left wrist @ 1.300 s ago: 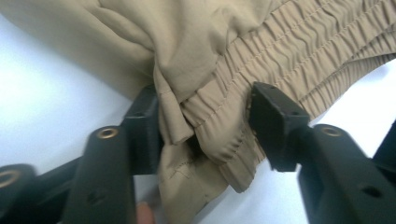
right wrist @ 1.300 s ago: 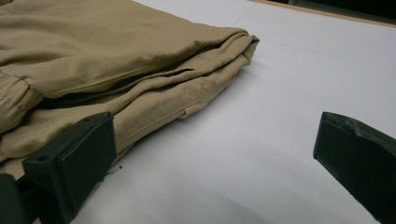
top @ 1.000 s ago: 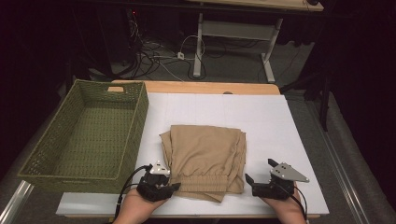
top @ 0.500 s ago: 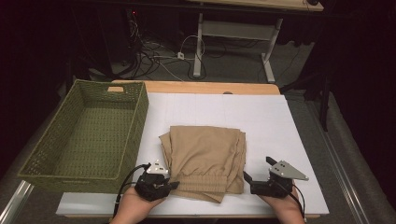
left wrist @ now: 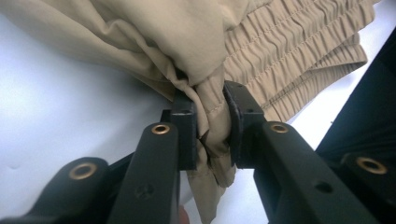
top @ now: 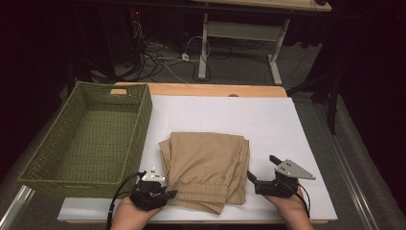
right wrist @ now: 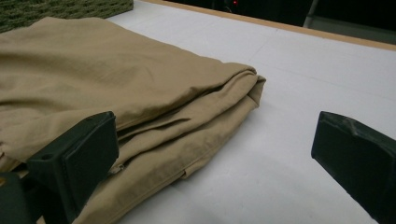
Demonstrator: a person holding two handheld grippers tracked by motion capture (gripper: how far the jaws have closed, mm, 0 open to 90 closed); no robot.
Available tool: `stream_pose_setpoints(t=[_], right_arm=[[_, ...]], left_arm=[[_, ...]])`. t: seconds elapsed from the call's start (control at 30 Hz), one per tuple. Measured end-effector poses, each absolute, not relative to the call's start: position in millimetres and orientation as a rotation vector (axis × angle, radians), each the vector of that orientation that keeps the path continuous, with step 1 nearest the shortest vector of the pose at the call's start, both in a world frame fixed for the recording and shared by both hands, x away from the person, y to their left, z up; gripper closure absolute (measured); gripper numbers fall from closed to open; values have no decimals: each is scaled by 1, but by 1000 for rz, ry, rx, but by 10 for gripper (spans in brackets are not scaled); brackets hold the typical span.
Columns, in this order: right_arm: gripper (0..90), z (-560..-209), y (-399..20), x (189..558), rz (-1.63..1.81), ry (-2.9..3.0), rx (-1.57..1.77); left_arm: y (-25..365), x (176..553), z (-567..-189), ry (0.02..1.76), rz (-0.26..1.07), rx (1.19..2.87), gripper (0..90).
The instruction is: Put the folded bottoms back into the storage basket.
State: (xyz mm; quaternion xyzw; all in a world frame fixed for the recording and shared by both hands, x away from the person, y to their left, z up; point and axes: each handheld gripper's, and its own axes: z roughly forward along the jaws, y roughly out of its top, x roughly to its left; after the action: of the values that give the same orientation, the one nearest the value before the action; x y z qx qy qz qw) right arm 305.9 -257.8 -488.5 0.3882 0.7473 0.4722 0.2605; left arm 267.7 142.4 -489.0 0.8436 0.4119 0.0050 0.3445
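Note:
A folded tan garment (top: 206, 163) with an elastic waistband lies on the white table top (top: 287, 124), waistband toward the near edge. My left gripper (top: 171, 193) is at its near left corner. In the left gripper view the pads (left wrist: 187, 126) pinch a bunched fold of the tan garment (left wrist: 280, 37), and the left gripper (left wrist: 209, 116) has just been opening slightly with the cloth still between its jaws. My right gripper (top: 261, 166) stands wide open at the near right edge. In the right gripper view, the right gripper (right wrist: 219, 140) has one jaw beside the garment's (right wrist: 116, 79) stacked layers and the other over bare table.
A green woven basket (top: 143, 124) stands with nothing in it along the table's left side, close to the garment. A wooden strip (top: 215, 89) borders the far edge. Beyond it are a desk frame (top: 239, 33) and cables on the floor.

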Motion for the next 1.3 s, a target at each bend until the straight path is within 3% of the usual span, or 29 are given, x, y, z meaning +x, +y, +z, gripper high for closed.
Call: stream_pose_setpoints(t=[0.03, 0.07, 0.1, 0.13, 0.2, 0.3, 0.4, 0.43, 0.5, 0.6, 0.73, 0.87, 1.07, 1.3], right_arm=[[15, -488, -258, 306, 1279, 2024, 1051], [15, -487, -258, 307, 1280, 2021, 1051], [17, -486, -257, 308, 1284, 2012, 1049], [18, -485, -254, 310, 1287, 2013, 1041], [18, -484, -253, 312, 1288, 2014, 1036], [19, -485, -248, 317, 1297, 2025, 1046], [19, -487, -241, 322, 1289, 2043, 1032], [19, -486, -237, 324, 1285, 2046, 1030], [19, -485, -236, 325, 1281, 2043, 1021], [34, -480, -233, 327, 1300, 2024, 1035], [80, -473, -229, 334, 1302, 2011, 1087], [163, -472, -228, 357, 1245, 2038, 1172], [238, -490, -216, 422, 1104, 2188, 1288], [275, -499, -213, 436, 1030, 2228, 1367]], left_arm=[[143, 267, -490, 1081, 31, 2200, 670], [143, 265, -492, 1099, 52, 2205, 611], [144, 265, -493, 1125, 67, 2197, 536], [144, 264, -495, 1166, 76, 2176, 390], [144, 266, -500, 1228, 62, 2145, 336], [139, 263, -500, 1230, 105, 2162, 323], [136, 261, -501, 1189, 133, 2185, 365], [136, 261, -501, 1164, 100, 2180, 482], [135, 261, -501, 1149, 97, 2178, 514], [137, 264, -504, 1142, 30, 2135, 646], [139, 264, -504, 1129, 19, 2126, 712], [137, 264, -501, 1107, 27, 2153, 741], [137, 264, -501, 1128, 30, 2152, 733], [140, 265, -503, 1152, 11, 2130, 678]])
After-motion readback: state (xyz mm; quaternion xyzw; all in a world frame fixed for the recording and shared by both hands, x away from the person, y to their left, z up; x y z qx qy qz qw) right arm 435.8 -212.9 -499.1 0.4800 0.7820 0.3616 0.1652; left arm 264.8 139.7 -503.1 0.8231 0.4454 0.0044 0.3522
